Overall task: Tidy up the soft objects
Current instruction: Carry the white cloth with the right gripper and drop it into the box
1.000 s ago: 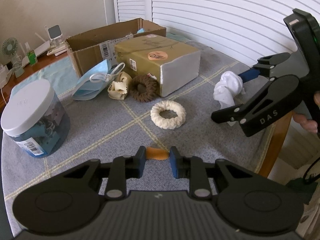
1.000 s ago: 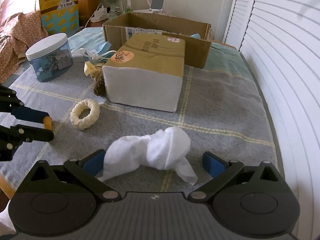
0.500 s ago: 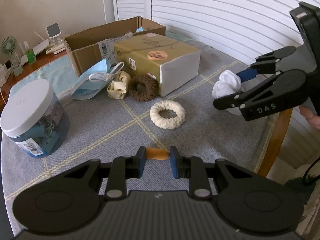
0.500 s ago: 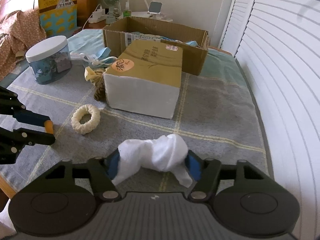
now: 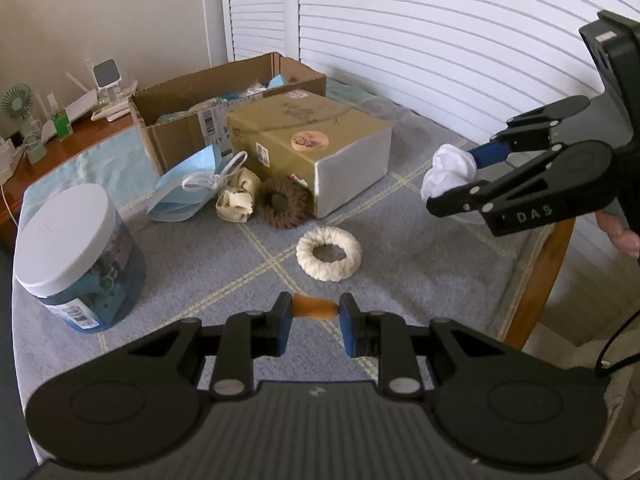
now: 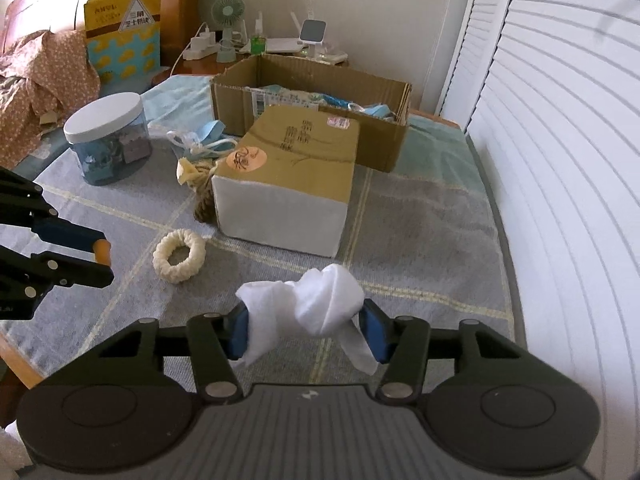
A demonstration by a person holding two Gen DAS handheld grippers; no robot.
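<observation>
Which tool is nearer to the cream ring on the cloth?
Left. The left tool sits just short of the cream ring; the right tool is farther off to its side.

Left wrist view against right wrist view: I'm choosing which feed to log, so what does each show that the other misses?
Only the left wrist view shows the person's fingers. Only the right shows the yellow bag and the patterned cloth. Both show the left gripper shut on an orange piece, the right gripper squeezing the white cloth, and the cardboard box.
</observation>
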